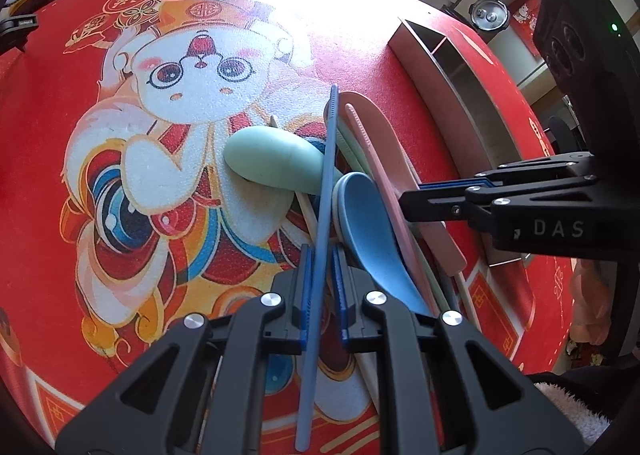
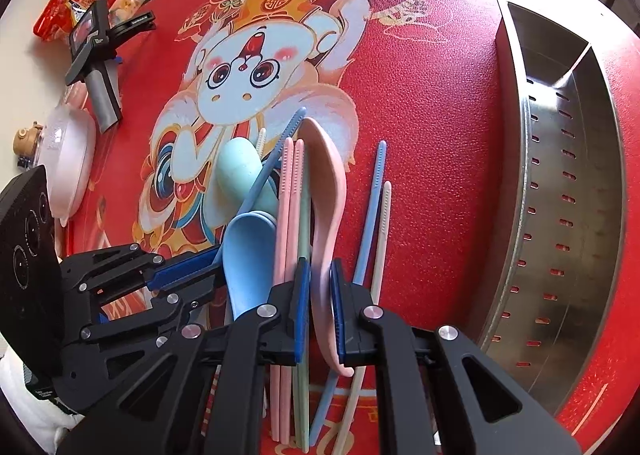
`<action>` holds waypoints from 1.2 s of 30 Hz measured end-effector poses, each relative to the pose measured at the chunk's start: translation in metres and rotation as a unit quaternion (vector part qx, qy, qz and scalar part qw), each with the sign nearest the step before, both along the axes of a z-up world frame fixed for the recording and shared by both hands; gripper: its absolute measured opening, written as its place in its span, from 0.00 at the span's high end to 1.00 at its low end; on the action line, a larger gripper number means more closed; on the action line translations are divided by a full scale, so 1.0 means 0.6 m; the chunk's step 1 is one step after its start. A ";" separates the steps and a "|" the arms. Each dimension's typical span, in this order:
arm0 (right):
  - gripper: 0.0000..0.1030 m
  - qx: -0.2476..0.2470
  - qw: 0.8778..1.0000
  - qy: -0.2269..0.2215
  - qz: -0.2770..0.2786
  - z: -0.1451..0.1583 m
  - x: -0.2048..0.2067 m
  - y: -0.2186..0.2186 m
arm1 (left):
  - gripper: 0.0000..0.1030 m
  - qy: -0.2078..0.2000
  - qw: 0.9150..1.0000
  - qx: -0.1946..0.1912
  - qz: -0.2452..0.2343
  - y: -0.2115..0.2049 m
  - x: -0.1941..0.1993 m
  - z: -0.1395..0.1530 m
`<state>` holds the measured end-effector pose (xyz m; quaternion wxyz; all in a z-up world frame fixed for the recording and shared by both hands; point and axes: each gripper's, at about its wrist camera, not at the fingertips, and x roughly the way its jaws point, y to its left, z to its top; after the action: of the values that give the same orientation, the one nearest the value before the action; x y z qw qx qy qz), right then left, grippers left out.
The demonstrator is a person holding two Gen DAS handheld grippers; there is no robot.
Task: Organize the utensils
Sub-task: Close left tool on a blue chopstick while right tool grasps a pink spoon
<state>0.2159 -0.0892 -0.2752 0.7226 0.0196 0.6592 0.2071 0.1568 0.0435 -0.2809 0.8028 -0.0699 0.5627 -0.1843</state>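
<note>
- Left gripper (image 1: 320,287) closed tight on a blue chopstick (image 1: 326,175), right at the middle of the stick.
- Blue chopstick sticking out both ways from the jaws, far tip up over the green spoon (image 1: 268,159), near end down by the camera.
- Blue spoon (image 1: 368,223) just to the right of the left gripper, bowl resting on the pile.
- Right gripper (image 2: 320,299) pinched shut on the pink spoon (image 2: 326,191), holding its thin handle between the blue pads (image 2: 303,295).
- Pink spoon bowl up ahead of the jaws, handle end curling out below them.
- Two pink chopsticks (image 2: 286,215) and a green one just left of the pink spoon, side by side.
- Another blue chopstick (image 2: 370,215) and a white chopstick (image 2: 382,231) lying just right of the right gripper on the red mat (image 2: 432,135).
- Metal tray (image 2: 576,183) far off to the right, well apart from both grippers.
</note>
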 end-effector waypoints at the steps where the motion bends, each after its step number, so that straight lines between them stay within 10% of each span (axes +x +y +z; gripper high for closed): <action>1: 0.89 0.001 1.000 0.000 -0.001 0.000 -0.001 -0.001 | 0.88 -0.001 1.000 -0.002 0.002 0.001 -0.002 0.001; 36: 0.94 0.042 0.998 -0.021 -0.042 0.038 -0.042 -0.034 | 0.90 -0.005 0.996 -0.032 0.082 0.073 -0.064 0.039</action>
<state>0.1906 -0.1096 -0.2526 0.7430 0.0729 0.6331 0.2042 0.1185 0.0873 -0.2573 0.8152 -0.1407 0.5451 -0.1358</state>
